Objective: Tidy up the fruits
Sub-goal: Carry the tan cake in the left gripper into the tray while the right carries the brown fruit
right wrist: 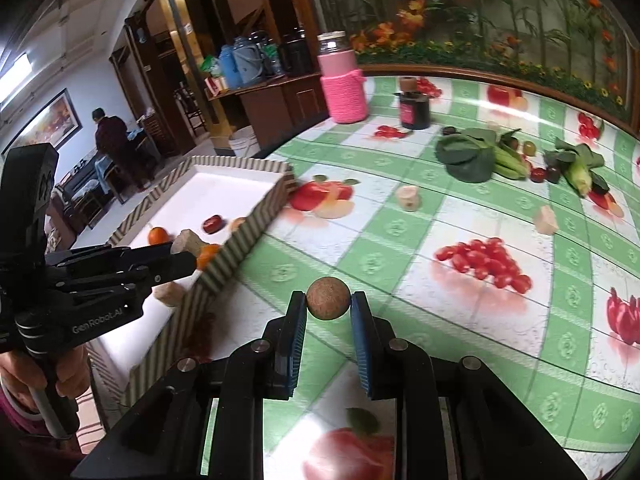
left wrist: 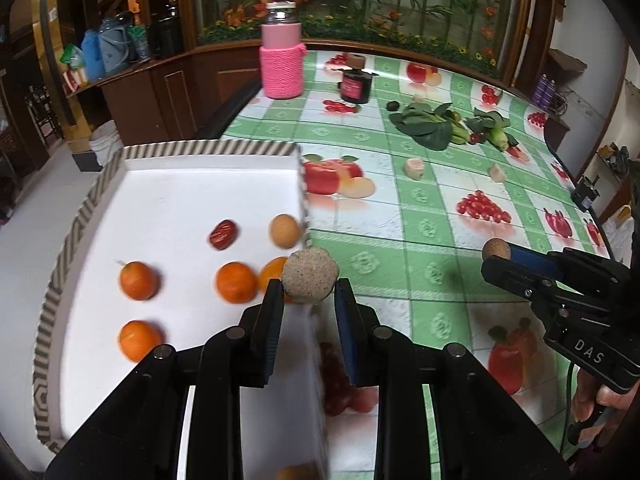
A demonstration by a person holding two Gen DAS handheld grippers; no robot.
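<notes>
My left gripper [left wrist: 310, 286] pinches a pale speckled fruit [left wrist: 310, 282] at its fingertips, hanging at the centre of the left wrist view right over the striped right rim of the white tray [left wrist: 160, 196]. My right gripper [right wrist: 329, 306] pinches a small round brown fruit [right wrist: 329, 298] at the lower centre of its own view, above the green checked tablecloth [right wrist: 420, 280], well to the right of the tray. In the tray, left of centre, lie several oranges [left wrist: 138, 280], a red date [left wrist: 224, 234] and a tan round fruit [left wrist: 285, 230]. Both grips sit only on the very tips of the pads, so I judge a jolt could let either fruit slip out; the brown one would roll across the slick cloth. If I let the speckled fruit go here it might strike the rim and bounce out, or land on the oranges below and knock them about. With both tongs heading for the same corner, they could also bump each other.
</notes>
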